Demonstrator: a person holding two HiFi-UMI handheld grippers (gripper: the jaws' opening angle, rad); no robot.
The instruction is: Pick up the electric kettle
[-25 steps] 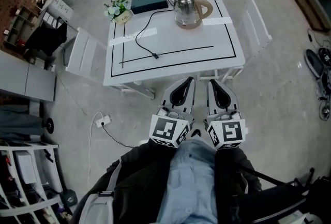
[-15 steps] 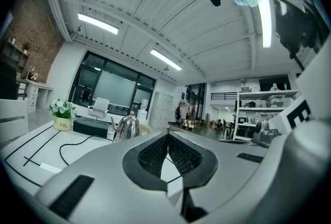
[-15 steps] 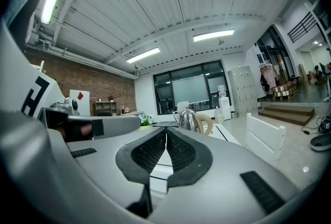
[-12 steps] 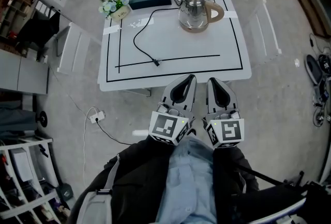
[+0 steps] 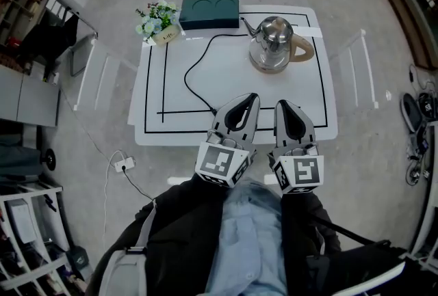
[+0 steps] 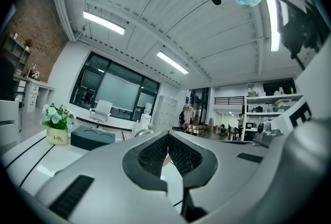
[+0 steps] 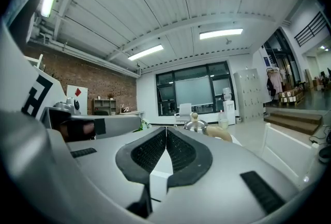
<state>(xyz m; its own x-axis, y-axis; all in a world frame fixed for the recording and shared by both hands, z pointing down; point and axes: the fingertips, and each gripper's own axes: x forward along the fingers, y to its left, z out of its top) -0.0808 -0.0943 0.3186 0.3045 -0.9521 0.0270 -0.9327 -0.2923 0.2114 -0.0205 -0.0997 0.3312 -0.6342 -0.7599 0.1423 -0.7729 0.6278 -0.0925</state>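
Grey concrete floor, white rectangular table with a black tape outline marked on its top. Slatted white chair stands at the table's left edge and another slatted white chair at its right edge.

Shiny steel electric kettle with a tan handle sits upright toward the far right corner of the table, on its round base, handle facing the right edge. Right gripper view shows it straight ahead past the jaw tips, well apart from them.

Dark green rectangular box lies on the far edge, left of the kettle. Small white pot of pale flowers stands at the far left corner. Thin black cable snakes from the far edge down toward the near edge.

Left gripper is over the near edge, jaws pressed together, nothing between them. Right gripper is just beside it, also over the near edge, jaws together too and empty. Neither touches the kettle.
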